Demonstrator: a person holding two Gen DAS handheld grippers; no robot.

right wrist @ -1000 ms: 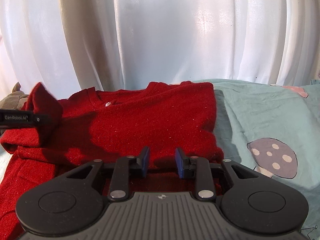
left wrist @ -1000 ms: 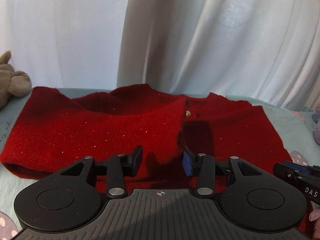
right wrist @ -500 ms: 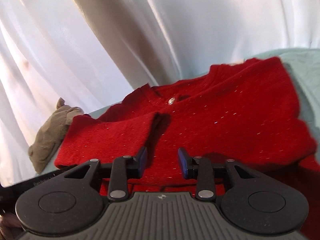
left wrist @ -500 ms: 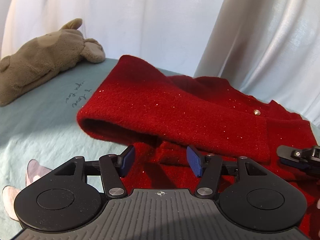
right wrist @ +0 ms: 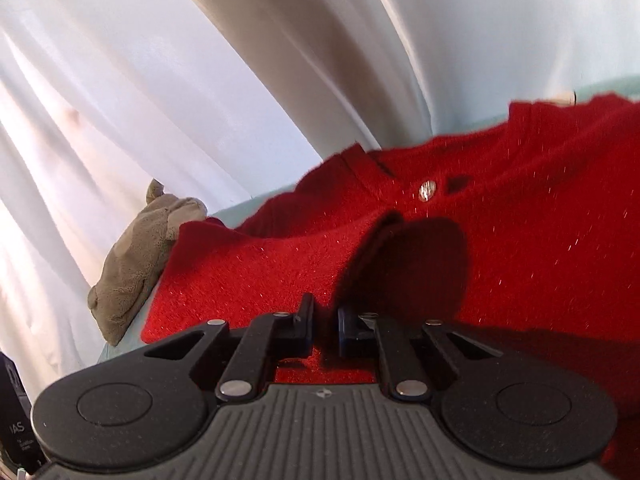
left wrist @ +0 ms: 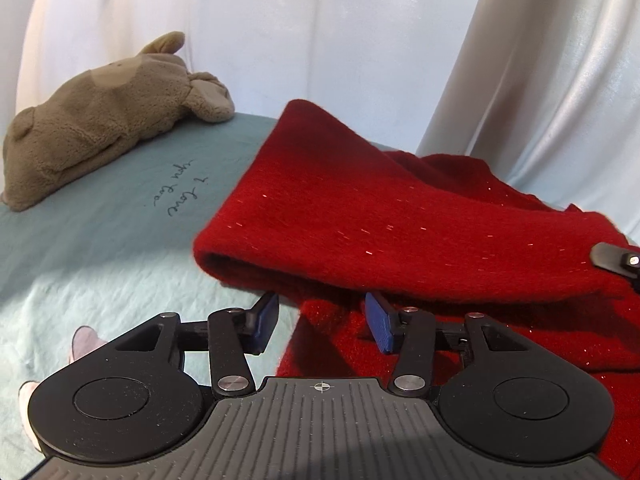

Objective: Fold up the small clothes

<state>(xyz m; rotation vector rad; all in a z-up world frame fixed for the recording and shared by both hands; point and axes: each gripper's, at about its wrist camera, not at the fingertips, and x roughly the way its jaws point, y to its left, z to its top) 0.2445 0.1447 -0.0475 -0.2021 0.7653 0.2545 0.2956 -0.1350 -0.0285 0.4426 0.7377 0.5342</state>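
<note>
Red cardigan lies on a teal sheet, one side folded over its middle; plush toy well apart at the sheet's far left, against white curtains. Left tool: fingers spread wide, empty, at the cardigan's near edge; right tool: fingers nearly together with red knit between them, though an actual pinch cannot be told.

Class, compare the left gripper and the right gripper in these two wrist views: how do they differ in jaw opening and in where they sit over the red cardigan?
The left gripper has its jaws wide apart; the right gripper has them nearly closed, leaving a narrow gap. The left gripper sits at the red cardigan edge, one finger over the teal sheet; the right gripper is wholly over red knit. Both have blue pads and hold nothing visible.
</note>
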